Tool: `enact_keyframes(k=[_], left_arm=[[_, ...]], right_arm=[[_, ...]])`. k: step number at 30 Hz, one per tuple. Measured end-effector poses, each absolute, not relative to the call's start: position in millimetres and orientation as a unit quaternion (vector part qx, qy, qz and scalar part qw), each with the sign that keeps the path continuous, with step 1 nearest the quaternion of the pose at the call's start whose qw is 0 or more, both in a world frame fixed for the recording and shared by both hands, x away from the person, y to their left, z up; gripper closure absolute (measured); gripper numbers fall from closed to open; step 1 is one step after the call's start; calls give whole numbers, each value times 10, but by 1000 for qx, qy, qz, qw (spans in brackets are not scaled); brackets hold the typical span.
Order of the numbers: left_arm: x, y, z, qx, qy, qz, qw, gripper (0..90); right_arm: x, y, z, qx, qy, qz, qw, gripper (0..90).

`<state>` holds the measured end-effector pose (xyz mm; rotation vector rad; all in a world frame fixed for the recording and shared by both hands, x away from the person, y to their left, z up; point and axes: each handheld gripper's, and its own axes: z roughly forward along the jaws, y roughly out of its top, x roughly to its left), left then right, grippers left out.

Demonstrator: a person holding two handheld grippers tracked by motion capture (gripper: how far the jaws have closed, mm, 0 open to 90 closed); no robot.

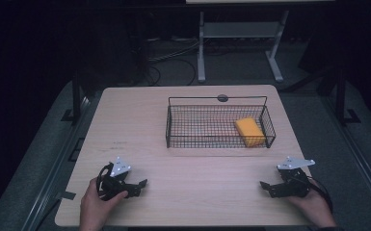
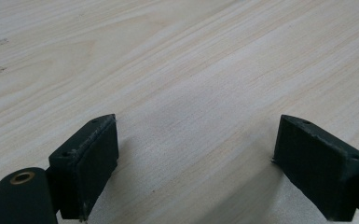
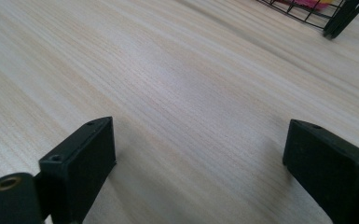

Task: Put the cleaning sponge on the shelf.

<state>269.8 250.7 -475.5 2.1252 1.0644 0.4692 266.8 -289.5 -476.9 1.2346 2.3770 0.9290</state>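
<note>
- Left gripper (image 1: 142,185): we hold it low over the near left part of the wooden table (image 1: 139,120), jaws pointing toward the middle. In the left gripper view (image 2: 196,158) the jaws stand wide apart with bare wood between them, pinching nothing.
- Right gripper (image 1: 265,186): we hold it at the near right part of the table, jaws pointing inward toward the left gripper, well apart from it. In the right gripper view (image 3: 198,163) the jaws are likewise spread, with only wood grain between them.
- Wire basket (image 1: 173,126): black, rectangular, standing on the far half of the table, right of centre; we see one corner (image 3: 340,18) in the right gripper view.
- Yellow sponge (image 1: 249,131): lying inside the basket at its right end, well apart from both grippers.
</note>
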Motion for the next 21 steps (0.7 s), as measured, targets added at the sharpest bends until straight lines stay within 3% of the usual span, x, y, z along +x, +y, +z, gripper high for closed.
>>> enact_keyframes(k=[7,21], left_arm=[[2698,2507,-4755,821,411,181,352,128],[2698,2507,-4755,821,411,181,352,128]], right_arm=[[2648,-2902,-4833,423,821,347,160,26],[2650,-2899,-4832,424,822,346,160,23]])
